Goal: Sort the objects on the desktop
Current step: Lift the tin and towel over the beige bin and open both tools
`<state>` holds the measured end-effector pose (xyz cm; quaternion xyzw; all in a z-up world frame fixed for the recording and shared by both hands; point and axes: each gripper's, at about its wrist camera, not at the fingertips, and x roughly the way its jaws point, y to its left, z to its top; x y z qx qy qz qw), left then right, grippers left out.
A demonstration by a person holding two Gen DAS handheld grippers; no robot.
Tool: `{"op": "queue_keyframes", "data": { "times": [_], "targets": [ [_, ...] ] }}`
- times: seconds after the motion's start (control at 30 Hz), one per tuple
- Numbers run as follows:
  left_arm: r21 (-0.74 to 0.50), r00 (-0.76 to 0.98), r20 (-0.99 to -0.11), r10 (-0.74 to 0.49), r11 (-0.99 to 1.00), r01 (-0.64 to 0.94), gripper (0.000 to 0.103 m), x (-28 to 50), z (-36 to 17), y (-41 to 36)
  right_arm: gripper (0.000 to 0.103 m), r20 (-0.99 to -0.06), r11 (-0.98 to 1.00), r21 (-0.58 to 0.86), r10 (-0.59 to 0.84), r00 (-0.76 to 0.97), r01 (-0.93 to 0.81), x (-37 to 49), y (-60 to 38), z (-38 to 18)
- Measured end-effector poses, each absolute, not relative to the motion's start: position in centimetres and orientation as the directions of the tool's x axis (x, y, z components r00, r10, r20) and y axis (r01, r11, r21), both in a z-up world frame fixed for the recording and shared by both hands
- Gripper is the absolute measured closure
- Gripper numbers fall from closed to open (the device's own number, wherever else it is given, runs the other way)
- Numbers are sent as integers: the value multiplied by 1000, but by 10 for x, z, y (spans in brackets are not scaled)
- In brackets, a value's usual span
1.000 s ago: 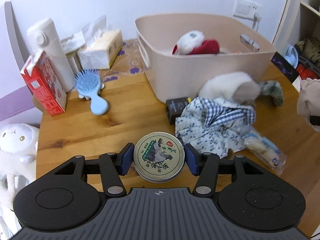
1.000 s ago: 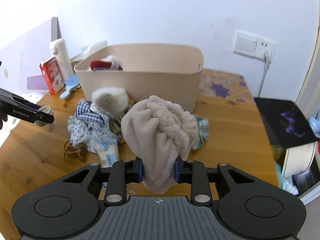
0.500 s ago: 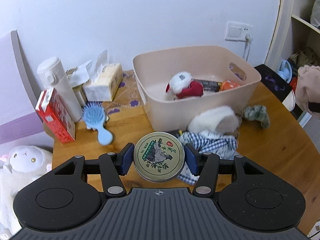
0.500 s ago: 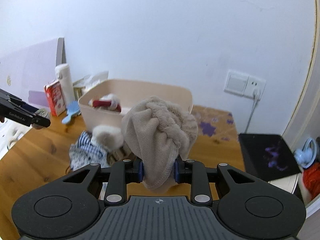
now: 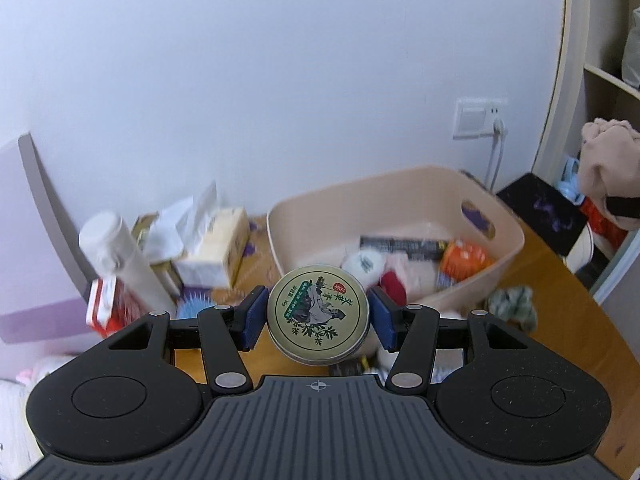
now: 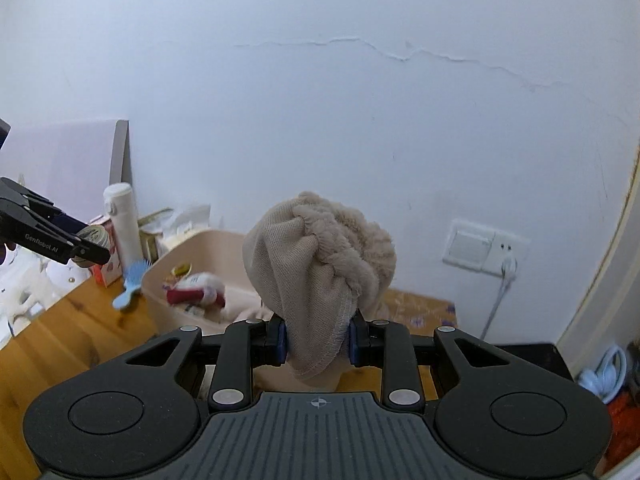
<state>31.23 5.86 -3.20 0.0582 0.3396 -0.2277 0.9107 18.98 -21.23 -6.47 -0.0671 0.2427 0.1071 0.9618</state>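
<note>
My left gripper (image 5: 318, 318) is shut on a round green-and-gold tin (image 5: 318, 314) and holds it high above the wooden table (image 5: 568, 308), in front of the beige basket (image 5: 504, 258). The basket holds a red-and-white plush (image 5: 374, 270), a dark tube and an orange packet. My right gripper (image 6: 318, 340) is shut on a bunched beige fleece cloth (image 6: 320, 264), raised above the basket (image 6: 160, 292). The cloth also shows at the right edge of the left wrist view (image 5: 608, 168). The left gripper with its tin shows at the left of the right wrist view (image 6: 94, 240).
A white flask (image 5: 124, 264), a red carton (image 5: 106, 308), a tissue box (image 5: 216, 252) and a blue hairbrush (image 6: 132, 284) stand left of the basket. A green cloth (image 5: 514, 304) lies by the basket's right side. A wall socket with a cable (image 6: 486, 250) is at the right.
Both grippers have risen well above the table with their loads still held. The basket's inside has come into view and the pile of clothes has dropped out of sight.
</note>
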Motion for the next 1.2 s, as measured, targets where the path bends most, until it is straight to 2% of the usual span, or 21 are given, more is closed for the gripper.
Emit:
{"op": "queue_keyframes", "data": {
  "times": [0.5, 0.67, 1.2],
  "targets": [
    [-8, 706, -606, -367, 890, 455, 48, 367, -4, 12, 77, -455, 940, -90, 255, 853, -329, 264, -212, -56],
    [-68, 678, -636, -369, 901, 428, 48, 387, -14, -3, 77, -463, 932, -100, 267, 845, -350, 287, -211, -61],
    [-23, 585, -771, -252, 929, 370, 48, 427, -79, -57, 77, -599, 884, -112, 304, 741, -453, 348, -190, -107]
  ]
}}
